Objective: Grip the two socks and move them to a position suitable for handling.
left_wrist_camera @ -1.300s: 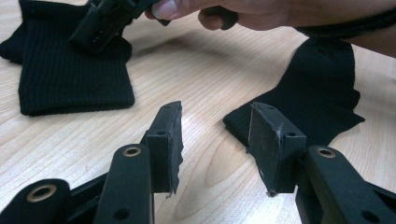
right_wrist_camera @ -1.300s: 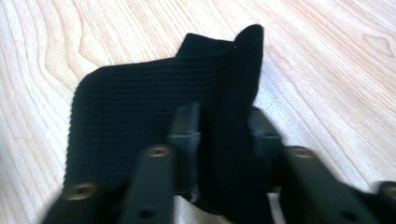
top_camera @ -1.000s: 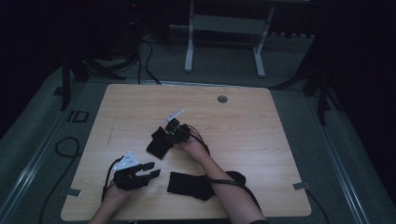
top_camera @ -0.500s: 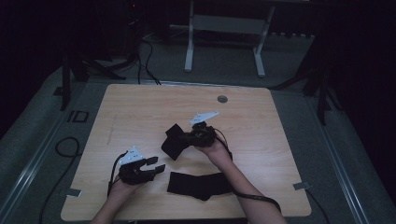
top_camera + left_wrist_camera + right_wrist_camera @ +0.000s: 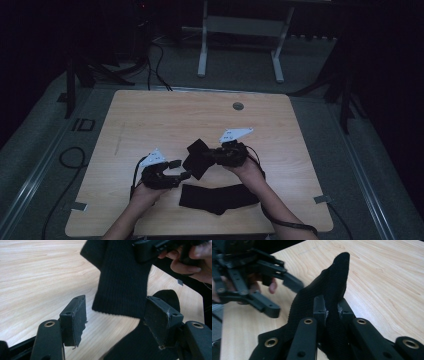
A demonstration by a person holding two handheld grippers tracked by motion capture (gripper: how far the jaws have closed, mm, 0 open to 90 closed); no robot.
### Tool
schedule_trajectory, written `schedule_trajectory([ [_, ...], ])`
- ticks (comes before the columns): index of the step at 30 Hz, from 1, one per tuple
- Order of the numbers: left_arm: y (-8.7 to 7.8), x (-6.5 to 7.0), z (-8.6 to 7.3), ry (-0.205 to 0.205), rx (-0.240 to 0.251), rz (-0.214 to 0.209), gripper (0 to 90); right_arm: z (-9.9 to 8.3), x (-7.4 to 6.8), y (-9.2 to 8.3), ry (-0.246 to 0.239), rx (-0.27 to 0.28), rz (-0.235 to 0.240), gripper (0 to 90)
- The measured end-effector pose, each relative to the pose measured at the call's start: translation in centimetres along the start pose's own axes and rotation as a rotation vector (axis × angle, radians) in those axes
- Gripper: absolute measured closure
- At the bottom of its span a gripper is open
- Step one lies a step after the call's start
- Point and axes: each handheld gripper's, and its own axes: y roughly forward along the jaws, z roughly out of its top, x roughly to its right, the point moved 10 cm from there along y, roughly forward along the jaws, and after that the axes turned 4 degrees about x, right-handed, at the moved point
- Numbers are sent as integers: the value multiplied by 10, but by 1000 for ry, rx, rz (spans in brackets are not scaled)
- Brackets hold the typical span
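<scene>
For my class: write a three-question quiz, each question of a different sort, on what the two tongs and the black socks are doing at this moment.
1. True or false: the right tongs are clamped on a black sock.
2. Where is the second black sock? A) flat on the table near the person B) hanging off the far edge C) in the left tongs
3. Fill in: the left tongs' jaws stand ____, with the held sock's cuff hanging between them.

Key: 1 true; 2 A; 3 open
</scene>
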Motion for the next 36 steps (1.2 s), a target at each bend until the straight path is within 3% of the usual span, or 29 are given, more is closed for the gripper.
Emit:
schedule_trajectory([
  [6, 12, 3, 3, 5, -35, -16, 367, 0, -2, -6, -14, 12, 5, 810],
  [10, 15, 4, 5, 20, -37, -21, 554, 0, 1, -8, -14, 17, -11, 809],
  [11, 17, 6, 7, 22, -37, -34, 554, 0, 2, -9, -7, 19, -11, 809],
  [12, 17, 6, 7, 25, -39, -36, 655, -2, 4, -10, -1, 19, -17, 809],
  [14, 19, 9, 7, 52, -57, -37, 760, -3, 6, -10, 7, 23, -18, 809],
  [18, 24, 13, 6, 115, -109, -4, 815, -12, 12, -9, 12, 0, -43, 807],
  [21, 26, 13, 8, 131, -126, 11, 817, -20, 18, -8, 24, -15, -59, 796],
  [23, 26, 13, 8, 131, -126, 11, 817, -22, 19, -9, 31, -16, -61, 796],
  [27, 19, 2, 8, 111, -144, 42, 817, -28, 27, -12, 75, -19, -80, 675],
  [34, -2, -25, -10, 33, -225, 72, 816, -40, 39, -10, 118, -78, -97, 570],
  [36, -14, -36, -20, 14, -250, 80, 815, -46, 50, -6, 134, -97, -138, 555],
])
